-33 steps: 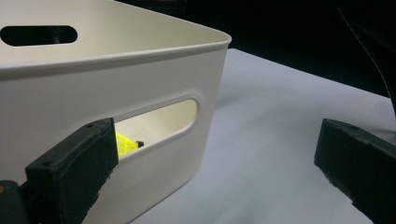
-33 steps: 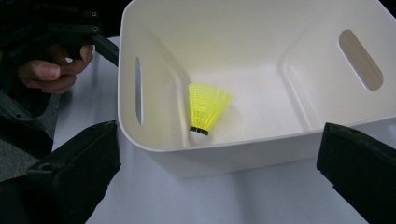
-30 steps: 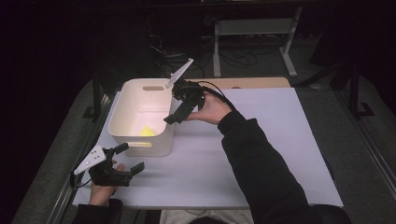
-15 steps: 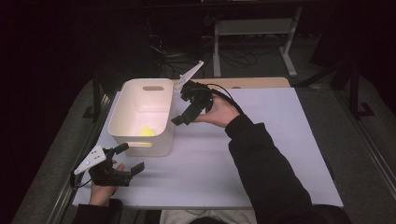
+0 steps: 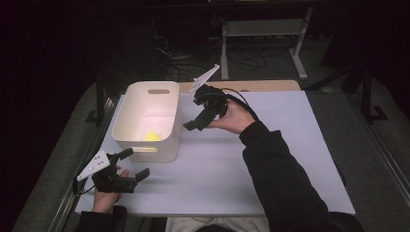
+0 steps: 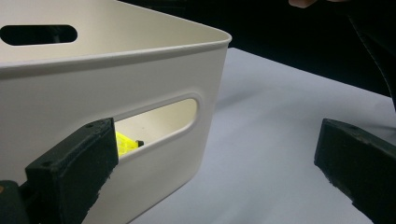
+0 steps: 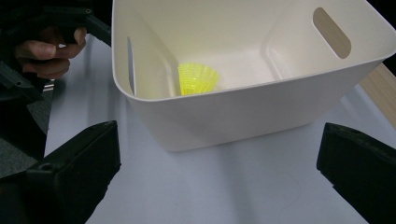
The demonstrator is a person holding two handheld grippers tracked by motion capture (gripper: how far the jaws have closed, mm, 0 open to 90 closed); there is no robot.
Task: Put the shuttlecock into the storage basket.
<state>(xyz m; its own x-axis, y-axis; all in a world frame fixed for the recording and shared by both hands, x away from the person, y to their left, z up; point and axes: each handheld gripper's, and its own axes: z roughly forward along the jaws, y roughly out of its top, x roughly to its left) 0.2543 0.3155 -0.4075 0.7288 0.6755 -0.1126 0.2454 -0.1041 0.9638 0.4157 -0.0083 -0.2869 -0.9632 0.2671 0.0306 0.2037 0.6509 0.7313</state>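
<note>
Yellow shuttlecock (image 7: 198, 78) on the floor of the white bin (image 5: 126, 126), close to the near wall, skirt upward (netted skirt plain in the right gripper view; a yellow sliver (image 6: 125, 142) also visible through the near handle slot in the left gripper view). Bin upright on the white desk (image 5: 290, 145), toward its far left part, with an oval handle slot (image 5: 158, 91) in the far wall and another in the near wall.

Right claw (image 5: 199, 117) held above the desk just right of the bin, apart from its wall, pointed down and left toward the bin; jaws spread wide, nothing between them (bin and bare desk framed in the gap in the right gripper view). Right hand (image 5: 236, 117) around the claw's body, dark sleeve (image 5: 285, 183) running back to the bottom edge; pale three-cornered plate (image 5: 205, 78) tilted up at the far end, black cable looping over the hand.

Left claw (image 5: 133, 165) low at the desk's near left corner, just in front of the bin's near wall, not touching it; jaws likewise wide apart and empty. Left hand (image 5: 107, 193) beneath it, pale plate (image 5: 94, 165) on top.

Beyond the desk: wooden board (image 5: 270, 85) along the far edge, metal frame (image 5: 263, 34) and loose cables in the dark background.
</note>
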